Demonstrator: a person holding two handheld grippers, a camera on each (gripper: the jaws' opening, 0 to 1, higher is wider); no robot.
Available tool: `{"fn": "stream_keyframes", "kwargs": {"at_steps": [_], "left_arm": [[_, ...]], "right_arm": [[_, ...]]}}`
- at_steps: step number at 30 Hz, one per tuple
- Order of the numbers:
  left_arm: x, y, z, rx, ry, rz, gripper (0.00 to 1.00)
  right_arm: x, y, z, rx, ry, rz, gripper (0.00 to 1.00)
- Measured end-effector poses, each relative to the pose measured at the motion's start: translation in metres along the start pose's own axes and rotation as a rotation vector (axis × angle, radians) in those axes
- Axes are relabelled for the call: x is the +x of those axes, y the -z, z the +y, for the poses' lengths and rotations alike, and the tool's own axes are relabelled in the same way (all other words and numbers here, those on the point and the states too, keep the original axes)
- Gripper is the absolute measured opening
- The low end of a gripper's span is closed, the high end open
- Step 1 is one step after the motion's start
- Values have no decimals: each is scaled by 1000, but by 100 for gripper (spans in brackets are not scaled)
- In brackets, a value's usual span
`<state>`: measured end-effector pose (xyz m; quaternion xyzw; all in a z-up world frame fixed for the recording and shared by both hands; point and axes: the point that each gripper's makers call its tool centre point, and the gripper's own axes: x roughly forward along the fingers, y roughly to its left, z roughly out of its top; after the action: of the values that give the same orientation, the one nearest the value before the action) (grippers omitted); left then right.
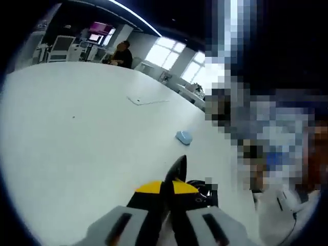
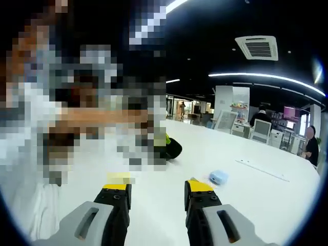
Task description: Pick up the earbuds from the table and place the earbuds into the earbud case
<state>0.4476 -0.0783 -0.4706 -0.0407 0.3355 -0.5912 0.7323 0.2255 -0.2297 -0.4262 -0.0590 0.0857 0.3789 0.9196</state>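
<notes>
White table [image 1: 77,154] in an office. Left gripper [image 1: 173,177] low center, jaws together; right gripper [image 2: 156,192] jaws apart, empty. Blue case [image 1: 184,137] sits mid-frame beyond, untouched. Can't spot earbuds, so looks barely started.

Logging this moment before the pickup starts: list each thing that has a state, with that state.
left gripper: shut, nothing visibly held, above the table.
right gripper: open, empty.
light-blue earbud case: lies on the white table; lid state cannot be told.
ceiling light strips: lit.
</notes>
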Motion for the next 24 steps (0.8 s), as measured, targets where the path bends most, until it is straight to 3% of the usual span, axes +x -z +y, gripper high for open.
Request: {"fn": "stream_keyframes", "kwargs": {"at_steps": [5,8,12,15,24], "left_arm": [[1,-8,-29,53,-15,-73,6],[2,-9,-61,98,19,-103,6],[5,-3,-99,133,74,-106,6],[10,6,-126,152,106,-94,6],[24,35,-184,180,210,-73,6]], "right_arm": [[0,-12,4,66,-55,-90,40],[0,-18,6,132,-85,-133,40],[4,-18,3,182,-96,-150,39],[9,-15,3,216,-100,-142,32],[26,-12,17,296,-162,-143,26]]}}
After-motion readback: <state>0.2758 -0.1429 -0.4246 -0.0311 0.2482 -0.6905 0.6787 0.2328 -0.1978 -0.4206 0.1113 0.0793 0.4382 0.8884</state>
